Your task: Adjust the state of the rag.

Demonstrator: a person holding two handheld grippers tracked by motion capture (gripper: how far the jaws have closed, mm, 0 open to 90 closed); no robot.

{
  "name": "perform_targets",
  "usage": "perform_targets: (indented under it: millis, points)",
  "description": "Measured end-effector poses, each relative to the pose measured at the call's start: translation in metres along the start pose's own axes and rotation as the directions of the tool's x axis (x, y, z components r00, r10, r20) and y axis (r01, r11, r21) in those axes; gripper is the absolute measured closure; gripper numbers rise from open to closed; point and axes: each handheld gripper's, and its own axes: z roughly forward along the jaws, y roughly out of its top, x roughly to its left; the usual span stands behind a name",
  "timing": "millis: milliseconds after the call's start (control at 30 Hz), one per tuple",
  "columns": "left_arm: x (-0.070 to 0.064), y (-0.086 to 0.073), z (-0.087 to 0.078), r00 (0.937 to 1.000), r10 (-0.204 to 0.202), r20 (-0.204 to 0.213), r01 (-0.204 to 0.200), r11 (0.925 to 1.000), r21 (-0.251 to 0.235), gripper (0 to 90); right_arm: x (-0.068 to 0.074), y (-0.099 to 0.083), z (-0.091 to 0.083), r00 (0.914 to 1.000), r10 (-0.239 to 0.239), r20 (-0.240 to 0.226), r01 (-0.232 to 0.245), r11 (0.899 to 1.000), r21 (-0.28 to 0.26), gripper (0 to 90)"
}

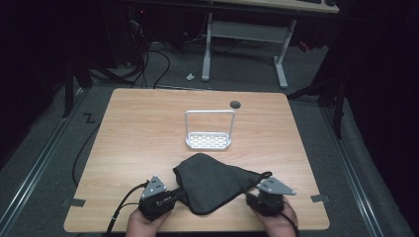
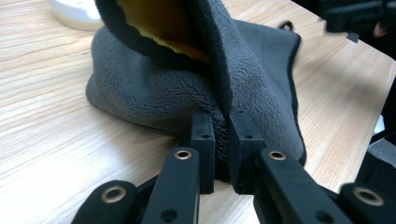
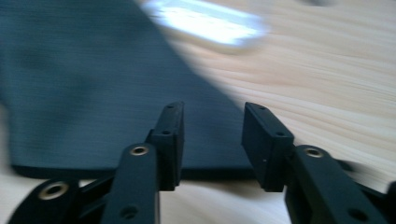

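Cloth (image 1: 213, 181) is lying near the table's (image 1: 133, 133) front edge, between my claws. My left claw (image 2: 221, 122) is pinching its raised fold; my right claw (image 3: 213, 116) is hanging spread open over its other edge.
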Motion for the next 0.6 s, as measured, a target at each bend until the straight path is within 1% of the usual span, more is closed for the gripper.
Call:
perform_targets:
  millis: [33, 67, 100, 133, 167, 200, 233, 267, 300, 333, 367, 400, 433, 467, 500, 533, 600]
  points:
    - [0.0, 0.0, 0.002, 1.0, -0.003, 0.004, 0.003, 1.0, 0.003, 81.9, 0.028, 0.004, 0.013, 0.994, -0.049, -0.098, 0.05, 0.999, 0.012, 54.5]
    - [0.0, -0.001, 0.002, 1.0, -0.006, 0.006, 0.006, 1.0, 0.002, 81.8, 0.037, 0.004, 0.017, 0.9903, -0.072, -0.119, 0.074, 0.997, 0.017, 53.9]
    - [0.0, -0.001, 0.002, 1.0, -0.006, 0.006, 0.006, 1.0, 0.002, 81.7, 0.037, 0.004, 0.017, 0.9903, -0.072, -0.119, 0.074, 0.997, 0.017, 53.9]
    - [0.001, -0.001, 0.002, 0.9999, -0.009, 0.009, 0.009, 1.0, 0.0, 81.5, 0.06, 0.002, 0.029, 0.9772, -0.125, -0.171, 0.136, 0.99, 0.049, 52.5]
    - [0.001, -0.001, 0.002, 0.9999, -0.008, 0.01, 0.008, 1.0, -0.002, 81.2, 0.066, 0.001, 0.033, 0.9728, -0.145, -0.181, 0.158, 0.985, 0.062, 52.5]
    - [0.001, -0.001, 0.002, 0.9999, -0.011, 0.012, 0.011, 0.9999, -0.002, 81.0, 0.072, -0.001, 0.038, 0.9675, -0.171, -0.186, 0.189, 0.979, 0.081, 52.8]
    - [0.001, -0.001, 0.002, 0.9998, -0.014, 0.015, 0.014, 0.9999, -0.002, 80.6, 0.077, -0.004, 0.043, 0.964, -0.184, -0.192, 0.206, 0.973, 0.1, 54.6]
    - [0.001, 0.0, 0.001, 0.9997, -0.015, 0.018, 0.015, 0.9999, -0.001, 79.9, 0.079, -0.006, 0.047, 0.9605, -0.196, -0.197, 0.223, 0.967, 0.121, 62.2]
    - [0.001, 0.0, 0.001, 0.9997, -0.015, 0.018, 0.015, 0.9999, -0.001, 79.1, 0.08, -0.008, 0.049, 0.9575, -0.211, -0.196, 0.24, 0.962, 0.134, 71.9]
    - [0.001, -0.001, 0.001, 0.9997, -0.013, 0.023, 0.013, 0.9999, 0.002, 77.9, 0.08, -0.008, 0.049, 0.9569, -0.222, -0.187, 0.25, 0.959, 0.138, 81.1]
    - [0.001, -0.001, 0.001, 0.9996, -0.011, 0.026, 0.011, 0.9999, 0.004, 76.1, 0.079, -0.008, 0.048, 0.9595, -0.223, -0.172, 0.246, 0.961, 0.128, 85.1]
    - [0.001, -0.001, 0.001, 0.9996, -0.011, 0.026, 0.011, 0.9999, 0.004, 74.4, 0.076, -0.007, 0.045, 0.9627, -0.216, -0.163, 0.237, 0.964, 0.121, 86.1]
    - [0.001, -0.002, 0.001, 0.9996, -0.009, 0.027, 0.009, 0.9999, 0.005, 74.4, 0.076, -0.007, 0.045, 0.9627, -0.216, -0.163, 0.237, 0.964, 0.121, 86.1]
    - [0.001, -0.002, 0.001, 0.9996, -0.008, 0.027, 0.008, 0.9999, 0.01, 74.1, 0.071, -0.006, 0.041, 0.9677, -0.206, -0.146, 0.222, 0.969, 0.111, 86.1]
    - [0.001, -0.003, 0.002, 0.9996, -0.007, 0.026, 0.007, 0.9999, 0.014, 74.4, 0.062, -0.005, 0.035, 0.9747, -0.193, -0.113, 0.203, 0.975, 0.089, 86.1]
    - [0.001, -0.004, 0.002, 0.9996, -0.007, 0.027, 0.006, 0.9998, 0.017, 74.4, 0.062, -0.005, 0.035, 0.9747, -0.193, -0.113, 0.203, 0.975, 0.089, 86.1]
    - [0.0, -0.006, 0.004, 0.9999, 0.011, 0.01, -0.012, 0.9992, 0.038, 81.8, 0.05, -0.005, 0.029, 0.9839, -0.157, -0.085, 0.164, 0.983, 0.078, 86.1]
